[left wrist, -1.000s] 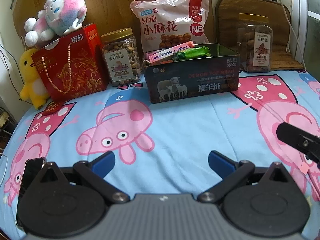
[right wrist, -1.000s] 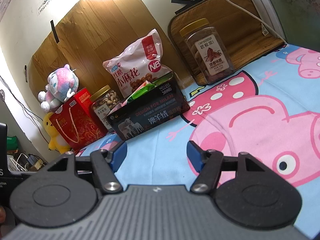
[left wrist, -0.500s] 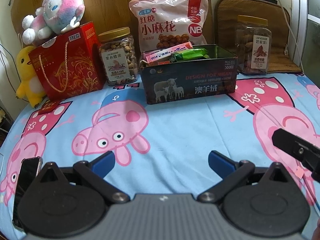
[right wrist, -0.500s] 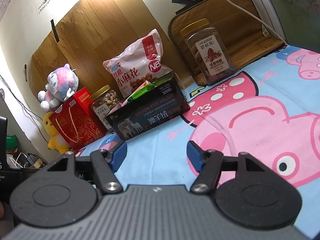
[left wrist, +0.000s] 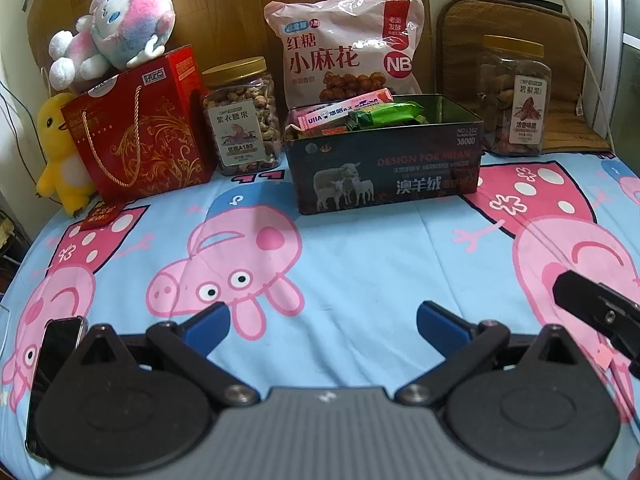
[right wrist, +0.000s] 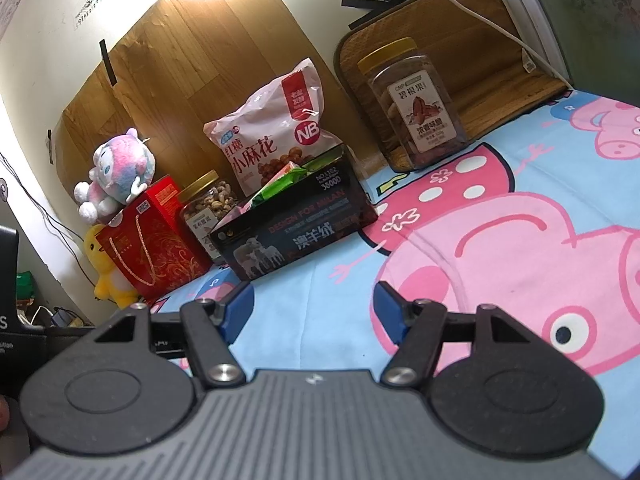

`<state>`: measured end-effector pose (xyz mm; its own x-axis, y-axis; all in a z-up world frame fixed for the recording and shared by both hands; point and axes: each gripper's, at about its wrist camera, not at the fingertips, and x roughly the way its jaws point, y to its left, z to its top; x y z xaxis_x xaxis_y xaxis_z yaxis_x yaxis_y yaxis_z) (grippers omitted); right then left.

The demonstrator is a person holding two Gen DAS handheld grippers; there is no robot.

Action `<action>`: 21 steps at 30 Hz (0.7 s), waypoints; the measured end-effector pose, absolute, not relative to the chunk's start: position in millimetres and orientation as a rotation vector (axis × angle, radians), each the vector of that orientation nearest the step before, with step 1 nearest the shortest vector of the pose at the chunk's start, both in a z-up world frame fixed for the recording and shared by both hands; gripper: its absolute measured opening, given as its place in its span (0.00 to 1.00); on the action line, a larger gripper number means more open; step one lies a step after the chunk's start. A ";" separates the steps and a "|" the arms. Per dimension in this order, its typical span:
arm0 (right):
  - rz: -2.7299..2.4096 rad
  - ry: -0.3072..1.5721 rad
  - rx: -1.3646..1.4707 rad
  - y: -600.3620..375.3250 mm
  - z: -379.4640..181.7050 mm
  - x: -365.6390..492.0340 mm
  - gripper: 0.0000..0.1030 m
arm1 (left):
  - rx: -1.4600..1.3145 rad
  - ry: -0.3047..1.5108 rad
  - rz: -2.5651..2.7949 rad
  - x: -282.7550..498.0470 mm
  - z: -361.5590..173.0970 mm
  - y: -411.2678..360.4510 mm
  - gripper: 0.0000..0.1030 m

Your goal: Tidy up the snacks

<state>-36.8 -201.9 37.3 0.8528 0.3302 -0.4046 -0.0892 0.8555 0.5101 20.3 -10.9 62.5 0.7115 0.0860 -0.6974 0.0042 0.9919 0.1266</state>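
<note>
Straight ahead of the left jaws, the dark tin point(left wrist: 384, 164) reads "DESIGN FOR MILAN", "澳羊绒" and "NO.L162". A pink packet point(left wrist: 344, 114) inside it shows "UHA". Behind the tin, the big pink bag point(left wrist: 344, 44) says "红糖 小麻花" and "NB". The nut jar point(left wrist: 240, 120), ahead and left of the jaws, is labelled "紫衣腰果" and "A180". The jar point(left wrist: 516, 100) ahead to the right reads "碧根果".
</note>
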 end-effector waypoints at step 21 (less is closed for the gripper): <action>0.230 0.507 0.496 -203.3 36.2 -36.1 0.67 | 0.104 0.792 0.048 24.9 60.0 -9.7 1.00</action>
